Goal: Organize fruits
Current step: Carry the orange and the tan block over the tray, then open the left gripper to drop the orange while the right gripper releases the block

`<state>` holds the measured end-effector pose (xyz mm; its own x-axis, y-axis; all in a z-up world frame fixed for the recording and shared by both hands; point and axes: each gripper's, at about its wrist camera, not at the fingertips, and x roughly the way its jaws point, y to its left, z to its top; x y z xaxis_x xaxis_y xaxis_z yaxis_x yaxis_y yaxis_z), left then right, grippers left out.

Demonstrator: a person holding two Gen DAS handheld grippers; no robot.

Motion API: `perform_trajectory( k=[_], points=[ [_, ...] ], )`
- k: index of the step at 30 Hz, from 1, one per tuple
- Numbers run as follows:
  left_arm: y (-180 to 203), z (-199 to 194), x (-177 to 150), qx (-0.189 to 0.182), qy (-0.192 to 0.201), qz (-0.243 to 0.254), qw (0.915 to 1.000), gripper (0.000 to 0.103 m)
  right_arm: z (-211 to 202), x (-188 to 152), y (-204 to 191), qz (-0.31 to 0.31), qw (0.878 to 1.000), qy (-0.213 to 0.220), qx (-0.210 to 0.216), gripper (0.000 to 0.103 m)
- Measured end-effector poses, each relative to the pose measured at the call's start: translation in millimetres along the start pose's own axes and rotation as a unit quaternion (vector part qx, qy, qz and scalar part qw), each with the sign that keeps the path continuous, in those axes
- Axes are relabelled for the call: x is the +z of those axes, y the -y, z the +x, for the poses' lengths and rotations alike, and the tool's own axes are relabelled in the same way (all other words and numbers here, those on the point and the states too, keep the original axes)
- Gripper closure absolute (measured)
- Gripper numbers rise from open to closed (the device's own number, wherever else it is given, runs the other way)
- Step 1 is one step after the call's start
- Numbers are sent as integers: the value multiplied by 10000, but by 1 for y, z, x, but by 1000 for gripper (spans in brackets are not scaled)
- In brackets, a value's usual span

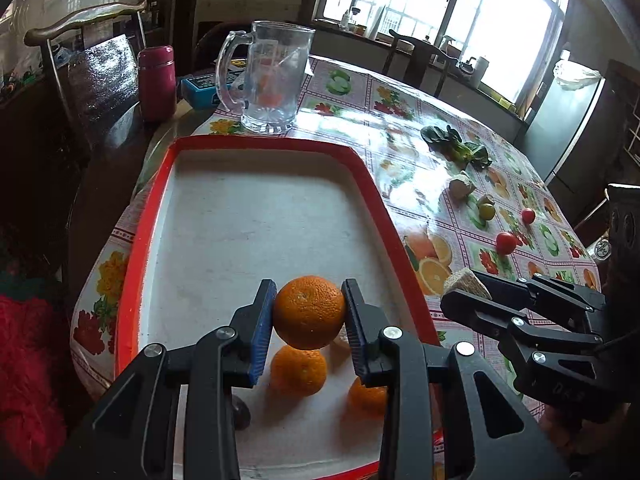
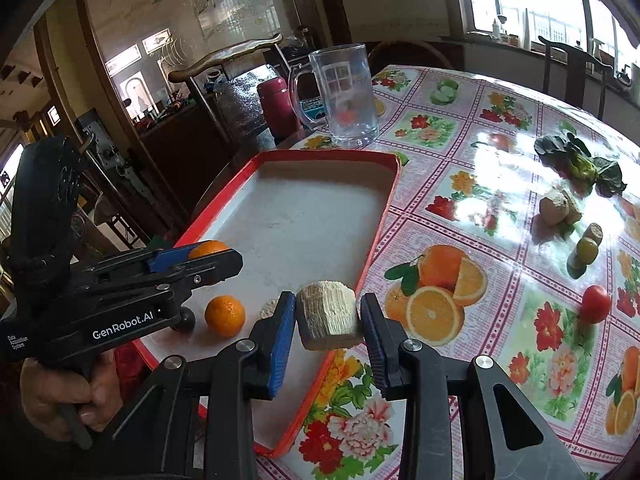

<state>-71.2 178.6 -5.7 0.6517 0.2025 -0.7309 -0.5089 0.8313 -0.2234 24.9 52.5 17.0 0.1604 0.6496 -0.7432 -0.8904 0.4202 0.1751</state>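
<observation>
Right wrist view: "GenRobot.AI" marks the left gripper (image 2: 208,254), pinching a round orange (image 1: 309,312) above the red-rimmed white tray (image 2: 384,216); right gripper (image 2: 326,320) clamps a pale ridged chunk (image 2: 328,314).

Glossy printed oilcloth covers the surface (image 2: 500,208); on it a matt, scuffed white tray (image 1: 256,216), beyond it a clear glass mug (image 1: 272,80); dimpled orange (image 1: 309,312) skin.
</observation>
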Motion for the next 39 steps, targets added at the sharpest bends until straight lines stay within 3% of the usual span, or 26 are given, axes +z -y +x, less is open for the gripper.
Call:
perform_trajectory(
  k=[11,23,34,39],
  points=[
    [-44,4,2,167,-16,-409,9990,72,41,19,-23,-177,9995,-231,107,69],
    [-56,25,-5,296,-394,-434,9978,72,83,20,-32,-360,9973,-643,-25,67],
    [-52,22,-10,445,-485,-424,9969,71,52,23,-22,-101,9993,-327,119,66],
    [-45,12,-7,438,-338,-437,9975,58,28,17,-12,49,9999,-110,123,66]
  ],
)
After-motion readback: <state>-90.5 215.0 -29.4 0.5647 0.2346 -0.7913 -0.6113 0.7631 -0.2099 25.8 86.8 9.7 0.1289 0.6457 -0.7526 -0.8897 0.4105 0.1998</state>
